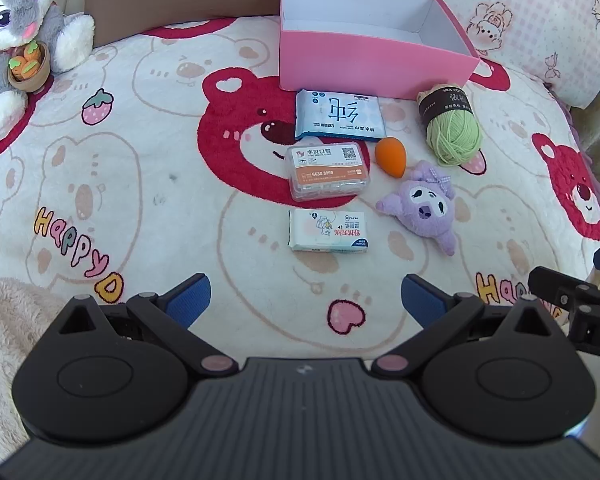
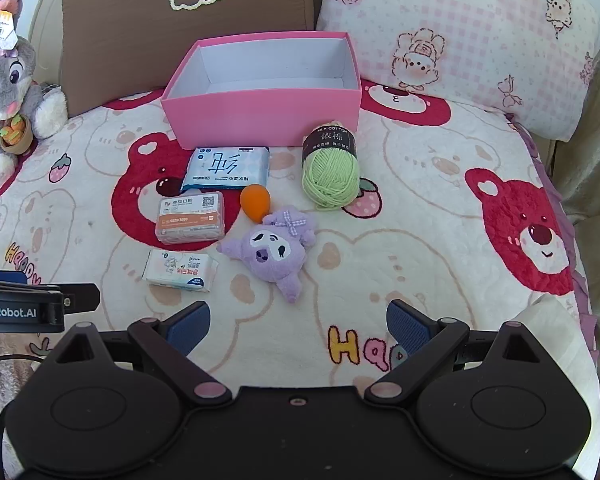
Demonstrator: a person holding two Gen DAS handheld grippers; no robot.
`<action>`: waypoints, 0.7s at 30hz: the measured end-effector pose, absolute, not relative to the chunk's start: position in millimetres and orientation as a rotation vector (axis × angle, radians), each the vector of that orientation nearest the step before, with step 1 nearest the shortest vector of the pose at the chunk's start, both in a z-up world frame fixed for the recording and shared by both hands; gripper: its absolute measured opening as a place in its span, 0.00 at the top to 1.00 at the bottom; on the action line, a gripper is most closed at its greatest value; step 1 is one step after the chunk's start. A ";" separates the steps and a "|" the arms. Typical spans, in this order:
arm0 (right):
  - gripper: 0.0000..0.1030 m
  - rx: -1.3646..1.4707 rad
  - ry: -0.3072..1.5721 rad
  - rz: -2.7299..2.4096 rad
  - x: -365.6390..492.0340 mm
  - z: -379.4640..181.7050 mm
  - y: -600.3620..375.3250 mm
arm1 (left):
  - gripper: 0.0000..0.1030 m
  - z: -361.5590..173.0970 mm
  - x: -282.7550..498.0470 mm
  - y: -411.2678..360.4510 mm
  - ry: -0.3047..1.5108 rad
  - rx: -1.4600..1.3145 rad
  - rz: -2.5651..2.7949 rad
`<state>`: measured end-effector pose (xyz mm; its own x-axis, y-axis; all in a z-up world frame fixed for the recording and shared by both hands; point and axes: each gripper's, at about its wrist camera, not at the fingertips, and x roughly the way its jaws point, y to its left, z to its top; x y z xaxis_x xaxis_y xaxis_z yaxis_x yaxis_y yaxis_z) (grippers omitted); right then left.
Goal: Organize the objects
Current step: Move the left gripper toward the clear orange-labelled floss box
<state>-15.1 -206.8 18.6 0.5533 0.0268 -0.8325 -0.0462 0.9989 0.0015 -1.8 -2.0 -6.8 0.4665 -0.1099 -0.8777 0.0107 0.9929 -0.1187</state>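
An empty pink box (image 1: pixel 372 60) (image 2: pixel 260 120) stands on the bed. In front of it lie a blue wipes pack (image 1: pixel 337 114) (image 2: pixel 226 168), a green yarn ball (image 1: pixel 452 130) (image 2: pixel 331 170), an orange sponge egg (image 1: pixel 391 157) (image 2: pixel 255 201), a clear floss box (image 1: pixel 327 170) (image 2: pixel 191 217), a purple plush (image 1: pixel 424 204) (image 2: pixel 274 250) and a white tissue pack (image 1: pixel 327 230) (image 2: pixel 179 270). My left gripper (image 1: pixel 306 300) is open and empty, short of the tissue pack. My right gripper (image 2: pixel 298 326) is open and empty, just short of the plush.
A grey bunny plush (image 1: pixel 16 36) (image 2: pixel 8 92) sits at the far left. A brown cushion (image 2: pixel 188 20) and a pink pillow (image 2: pixel 460 40) stand behind the box. The bear-print blanket (image 1: pixel 140 200) covers the bed. The other gripper shows at each view's edge (image 1: pixel 572 300) (image 2: pixel 28 304).
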 end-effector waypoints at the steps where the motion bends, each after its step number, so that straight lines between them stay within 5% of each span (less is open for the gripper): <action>1: 0.06 -0.022 0.984 0.043 -15.0 18.7 -206.8 | 0.00 -6.9 -1.9 -2.1 1.083 -0.101 -0.074; 21: 0.06 -0.036 0.994 0.033 -14.1 16.2 -206.8 | 0.00 -11.6 -4.5 -5.7 1.084 -0.098 -0.074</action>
<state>-14.1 -206.8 16.2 0.5445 0.0110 -0.8387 -0.0441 0.9989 -0.0155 -4.5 -5.7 -11.6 0.4662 -0.1085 -0.8780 0.0125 0.9932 -0.1161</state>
